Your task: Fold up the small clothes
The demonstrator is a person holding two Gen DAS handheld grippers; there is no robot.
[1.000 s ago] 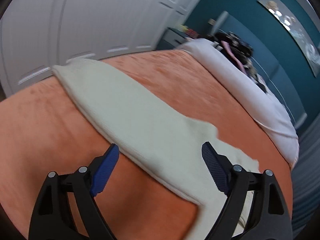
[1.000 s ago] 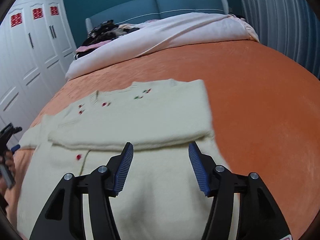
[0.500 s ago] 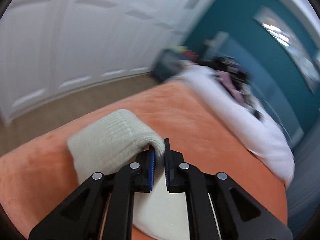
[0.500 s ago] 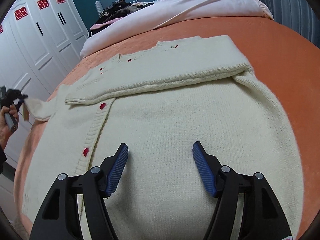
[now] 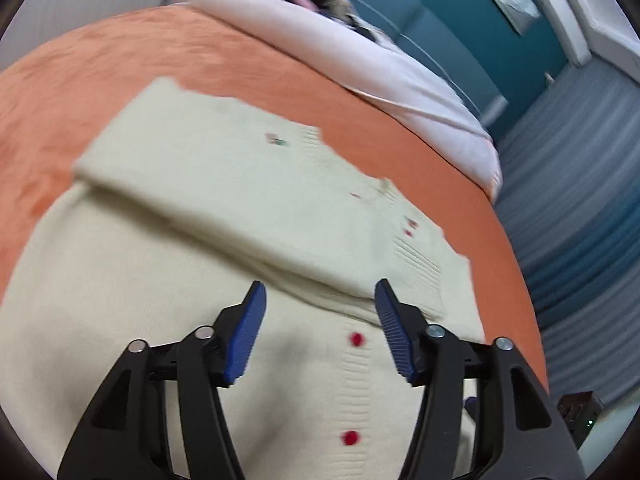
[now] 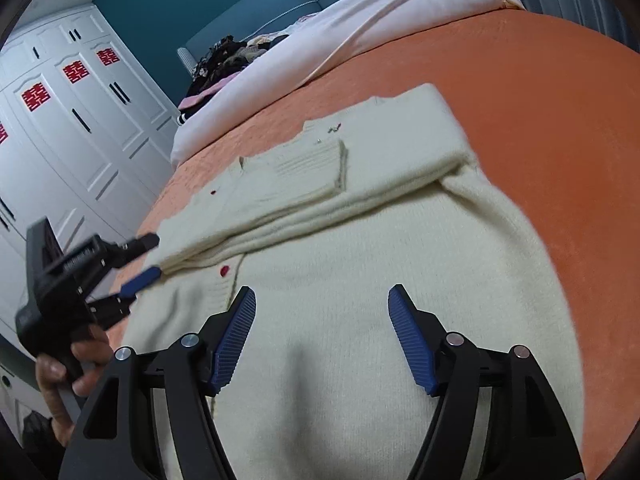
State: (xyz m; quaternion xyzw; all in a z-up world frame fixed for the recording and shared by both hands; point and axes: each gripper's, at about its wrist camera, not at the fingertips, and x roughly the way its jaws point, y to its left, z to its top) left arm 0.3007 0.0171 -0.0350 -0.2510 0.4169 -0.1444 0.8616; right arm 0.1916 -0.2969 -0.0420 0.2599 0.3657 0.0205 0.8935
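Observation:
A cream knit cardigan (image 5: 168, 280) with red buttons (image 5: 356, 339) lies flat on the orange bedspread (image 5: 132, 44); both sleeves are folded across its chest. It also shows in the right wrist view (image 6: 360, 280), with the folded sleeve cuff (image 6: 308, 168) lying on top. My left gripper (image 5: 320, 300) is open and empty, hovering over the button band just below the folded sleeves. It also appears in the right wrist view (image 6: 148, 260), open at the cardigan's left edge. My right gripper (image 6: 322, 300) is open and empty above the cardigan's lower body.
A white duvet (image 6: 360, 36) and a pile of dark clothes (image 6: 228, 56) lie at the bed's head against a teal headboard. White wardrobe doors (image 6: 76, 120) stand on the left. Grey curtains (image 5: 580, 200) hang beyond the bed's far side.
My left gripper, shut on the sleeve cuff half a second ago, has carried it across the chest, let go and opened. The right gripper stays open over the body.

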